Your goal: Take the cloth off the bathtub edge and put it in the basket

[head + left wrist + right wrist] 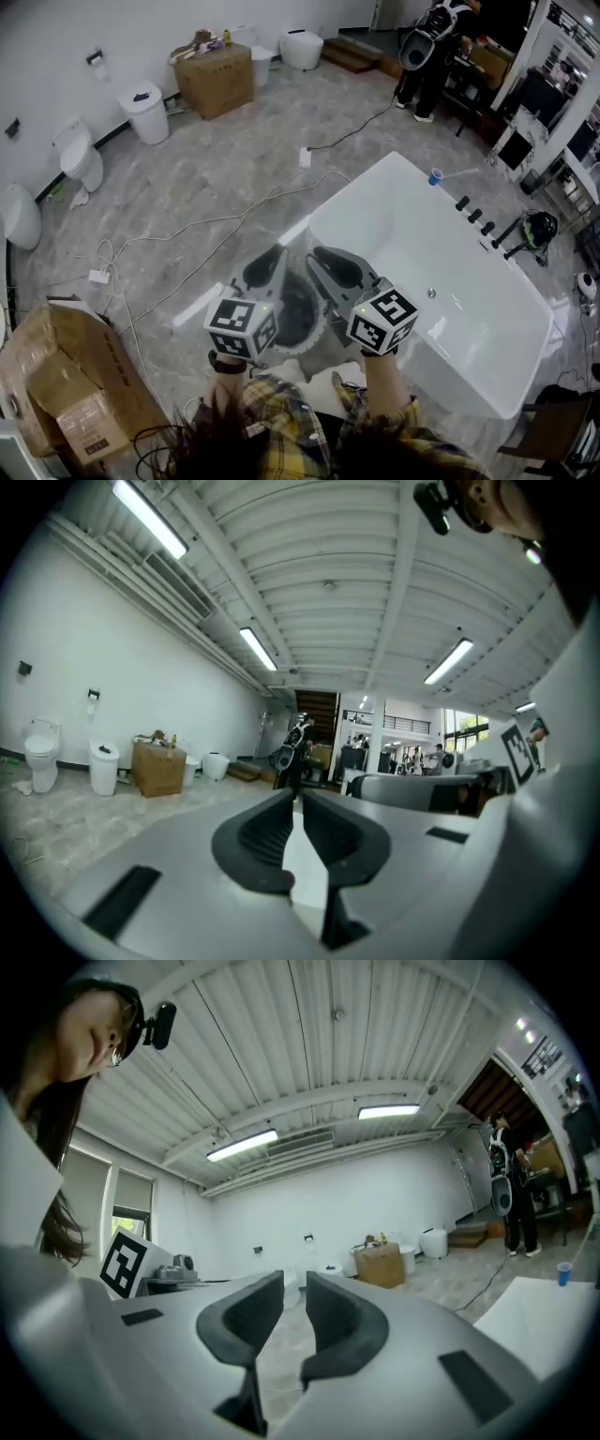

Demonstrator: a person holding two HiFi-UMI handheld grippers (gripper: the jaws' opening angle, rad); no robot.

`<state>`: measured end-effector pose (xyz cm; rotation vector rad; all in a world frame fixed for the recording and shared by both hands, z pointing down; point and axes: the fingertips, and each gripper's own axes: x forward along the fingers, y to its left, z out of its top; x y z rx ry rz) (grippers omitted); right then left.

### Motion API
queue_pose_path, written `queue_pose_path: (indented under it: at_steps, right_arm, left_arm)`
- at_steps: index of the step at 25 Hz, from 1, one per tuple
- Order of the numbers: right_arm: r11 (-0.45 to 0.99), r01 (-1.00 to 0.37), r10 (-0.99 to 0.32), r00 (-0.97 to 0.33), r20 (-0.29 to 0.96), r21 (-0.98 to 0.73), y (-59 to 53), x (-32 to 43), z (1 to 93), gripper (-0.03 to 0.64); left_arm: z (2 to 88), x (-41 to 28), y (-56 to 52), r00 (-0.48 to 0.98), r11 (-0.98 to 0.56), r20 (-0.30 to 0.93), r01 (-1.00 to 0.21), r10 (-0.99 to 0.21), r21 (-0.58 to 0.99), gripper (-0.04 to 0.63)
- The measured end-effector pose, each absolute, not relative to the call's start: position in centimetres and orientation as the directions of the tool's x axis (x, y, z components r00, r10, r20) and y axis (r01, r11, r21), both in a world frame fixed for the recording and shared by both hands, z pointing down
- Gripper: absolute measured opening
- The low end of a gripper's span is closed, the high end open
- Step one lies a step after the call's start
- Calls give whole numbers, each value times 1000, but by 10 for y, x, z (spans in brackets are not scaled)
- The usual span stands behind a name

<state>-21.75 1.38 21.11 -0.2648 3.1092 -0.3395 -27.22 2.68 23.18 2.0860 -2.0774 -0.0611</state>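
In the head view both grippers hang side by side over a dark round basket (292, 345) on the floor, by the near-left corner of the white bathtub (375, 183). My left gripper (275, 255) (293, 797) has its jaws drawn together, with nothing between them. A narrow gap shows between the jaws of my right gripper (317, 258) (294, 1279), and it holds nothing. No cloth lies on the part of the tub edge that I can see. The basket's inside is dark and mostly hidden by the grippers, so I cannot tell what is in it.
A blue cup (436, 175) and black tap fittings (473, 214) sit on the tub's far rim. Cables (187, 230) trail over the marble floor. Cardboard boxes stand at near left (56, 375) and at the far wall (214, 77), beside a bin (145, 111) and a toilet (80, 155). A person (431, 47) stands far back.
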Motion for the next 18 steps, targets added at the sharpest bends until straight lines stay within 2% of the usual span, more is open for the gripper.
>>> queue_pose_path:
  at_steps: [8, 12, 18]
  right_arm:
    - [966, -225, -242, -960, -138, -127, 29, -192, 164, 32]
    - [967, -239, -249, -961, -122, -88, 35, -186, 162, 21]
    - [969, -247, -249, -966, -67, -32, 40, -186, 173, 15]
  left_arm:
    - [177, -243, 51, 48, -60, -66, -979, -997, 197, 26]
    - [167, -230, 56, 85, -104, -108, -978, -991, 182, 18]
    - [166, -222, 55, 124, -135, -93, -983, -988, 126, 17]
